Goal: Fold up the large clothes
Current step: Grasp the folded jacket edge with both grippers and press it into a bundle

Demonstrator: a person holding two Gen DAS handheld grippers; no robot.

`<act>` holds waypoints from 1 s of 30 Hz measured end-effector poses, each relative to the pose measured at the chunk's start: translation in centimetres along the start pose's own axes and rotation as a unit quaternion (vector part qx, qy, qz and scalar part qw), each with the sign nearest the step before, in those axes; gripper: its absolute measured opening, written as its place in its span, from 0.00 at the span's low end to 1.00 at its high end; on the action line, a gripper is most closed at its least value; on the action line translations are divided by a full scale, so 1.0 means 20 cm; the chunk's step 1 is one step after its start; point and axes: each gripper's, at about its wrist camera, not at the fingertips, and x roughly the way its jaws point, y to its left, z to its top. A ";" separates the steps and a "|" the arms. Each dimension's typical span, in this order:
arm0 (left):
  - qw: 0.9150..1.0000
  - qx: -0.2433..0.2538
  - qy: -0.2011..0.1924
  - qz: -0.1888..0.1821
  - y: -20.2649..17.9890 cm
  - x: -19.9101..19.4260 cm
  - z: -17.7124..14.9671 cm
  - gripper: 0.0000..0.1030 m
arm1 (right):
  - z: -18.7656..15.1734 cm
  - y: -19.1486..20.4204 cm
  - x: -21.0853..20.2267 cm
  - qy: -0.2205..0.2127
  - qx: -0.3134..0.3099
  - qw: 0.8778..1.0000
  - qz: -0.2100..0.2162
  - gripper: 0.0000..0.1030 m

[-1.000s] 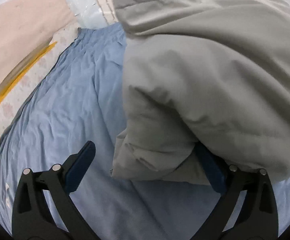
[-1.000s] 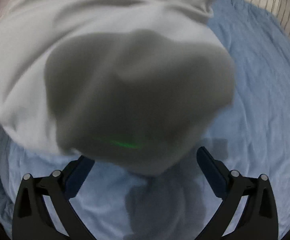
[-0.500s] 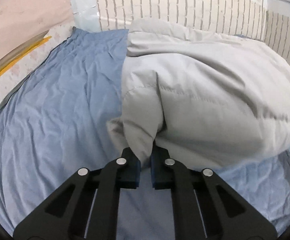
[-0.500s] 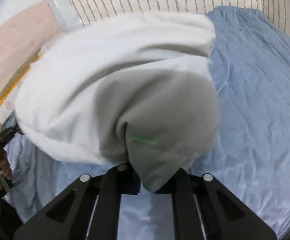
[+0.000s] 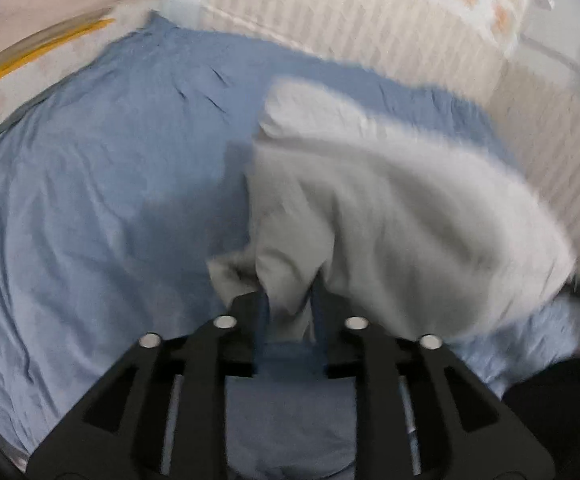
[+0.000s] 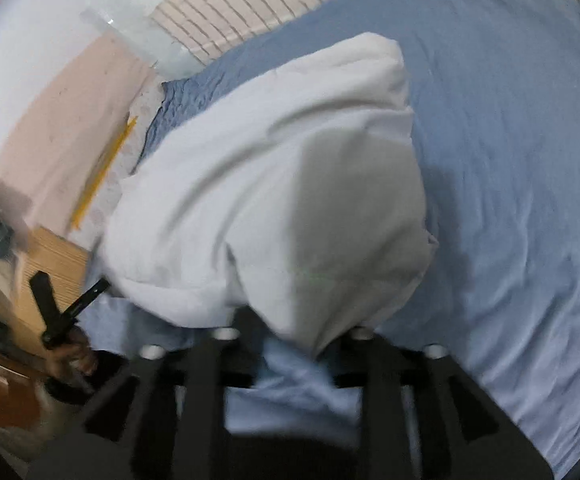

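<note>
A large pale grey padded jacket [image 5: 389, 208] hangs lifted over the blue bedsheet [image 5: 90, 200]. My left gripper [image 5: 289, 312] is shut on a lower edge of the jacket, which bunches between the blue pads. In the right wrist view the jacket [image 6: 290, 184] fills the middle, and my right gripper [image 6: 293, 340] is shut on another edge of it; the fabric hides the pads. The left gripper also shows at the left of the right wrist view [image 6: 66, 312], in a hand. Both views are blurred by motion.
The blue sheet [image 6: 509, 160] covers the bed. A white brick-pattern wall [image 5: 349, 20] runs behind it. A pink wall [image 6: 62, 120] and a yellow strip [image 6: 102, 176] lie to the left. A wooden board [image 6: 50, 260] stands by the bed edge.
Both grippers went from open around the jacket to shut on its edges, then lifted and pulled it back. More of the bed and wall shows now.
</note>
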 end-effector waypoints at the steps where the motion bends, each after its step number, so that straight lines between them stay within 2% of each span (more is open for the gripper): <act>1: 1.000 -0.003 -0.016 0.003 0.03 -0.04 0.05 0.32 | 0.02 -0.01 -0.04 -0.006 0.000 1.000 -0.008 0.55; 2: 0.998 0.004 -0.054 0.020 0.02 -0.12 0.10 0.55 | 0.04 0.00 -0.09 -0.019 -0.006 1.000 -0.018 0.62; 3: 0.994 0.017 -0.092 0.049 -0.01 -0.19 0.15 0.84 | 0.04 0.01 -0.12 -0.041 -0.013 0.999 -0.029 0.79; 4: 0.991 0.027 -0.112 0.066 -0.01 -0.19 0.21 0.89 | 0.07 0.02 -0.20 -0.086 -0.028 0.994 -0.053 0.87; 5: 0.986 0.045 -0.136 0.083 -0.04 -0.20 0.28 0.95 | 0.10 0.02 -0.24 -0.116 -0.041 0.990 -0.068 0.89; 6: 0.983 0.064 -0.147 0.095 -0.09 -0.17 0.34 0.97 | 0.12 0.04 -0.29 -0.153 -0.052 0.983 -0.086 0.91; 7: 0.982 0.083 -0.139 0.099 -0.13 -0.08 0.42 0.97 | 0.17 0.05 -0.31 -0.182 -0.057 0.977 -0.100 0.93; 9: 0.983 0.113 -0.102 0.100 -0.20 0.07 0.42 0.97 | 0.27 0.09 -0.25 -0.187 -0.074 0.973 -0.110 0.94; 10: 0.983 0.132 -0.084 0.101 -0.22 0.06 0.37 0.97 | 0.34 0.10 -0.16 -0.167 -0.091 0.975 -0.119 0.94; 12: 0.972 0.207 -0.032 0.106 -0.28 0.28 0.34 0.97 | 0.41 0.09 0.06 -0.089 -0.116 0.978 -0.151 0.94; 13: 0.961 0.247 -0.003 0.128 -0.31 0.42 0.30 0.97 | 0.43 0.06 0.19 -0.042 -0.130 0.975 -0.173 0.94; 14: 0.955 0.264 0.010 0.137 -0.32 0.52 0.31 0.97 | 0.43 0.04 0.27 -0.024 -0.137 0.972 -0.189 0.94; 15: 0.952 0.272 0.020 0.136 -0.34 0.63 0.31 0.97 | 0.44 0.02 0.34 -0.017 -0.139 0.970 -0.199 0.94; 17: 0.964 0.238 0.025 0.116 -0.29 0.75 0.34 0.97 | 0.46 -0.09 0.42 -0.006 -0.118 0.978 -0.171 0.94; 19: 0.978 0.190 0.043 0.078 -0.22 0.85 0.38 0.97 | 0.50 -0.16 0.48 -0.011 -0.061 0.991 -0.119 0.93; 20: 0.982 0.168 0.053 0.063 -0.19 0.90 0.41 0.97 | 0.52 -0.18 0.50 -0.013 -0.041 0.995 -0.091 0.86; 21: 0.986 0.144 0.063 0.049 -0.16 0.97 0.42 0.97 | 0.52 -0.18 0.49 -0.025 -0.036 0.996 -0.077 0.65; 22: 0.991 0.111 0.075 0.029 -0.12 1.04 0.43 0.97 | 0.56 -0.15 0.51 -0.040 -0.042 0.995 -0.087 0.44; 23: 0.993 0.091 0.078 0.019 -0.10 1.11 0.44 0.79 | 0.57 -0.09 0.49 -0.057 -0.052 0.992 -0.097 0.36; 24: 0.994 0.080 0.078 0.011 -0.09 1.16 0.43 0.40 | 0.56 -0.05 0.45 -0.069 -0.061 0.991 -0.099 0.24; 25: 0.994 0.084 0.071 0.024 -0.11 1.16 0.46 0.30 | 0.58 0.01 0.43 -0.091 -0.077 0.987 -0.103 0.14; 26: 0.994 0.090 0.057 0.034 -0.15 1.20 0.42 0.15 | 0.59 0.07 0.40 -0.111 -0.094 0.983 -0.113 0.11; 27: 0.994 0.093 0.041 0.040 -0.17 1.21 0.44 0.06 | 0.61 0.16 0.36 -0.142 -0.120 0.974 -0.126 0.07; 29: 0.994 0.092 -0.007 0.051 -0.19 1.05 0.54 0.03 | 0.62 0.27 0.27 -0.191 -0.138 0.963 -0.131 0.06; 30: 0.994 0.089 -0.027 0.053 -0.19 0.90 0.57 0.03 | 0.63 0.31 0.22 -0.209 -0.144 0.958 -0.133 0.05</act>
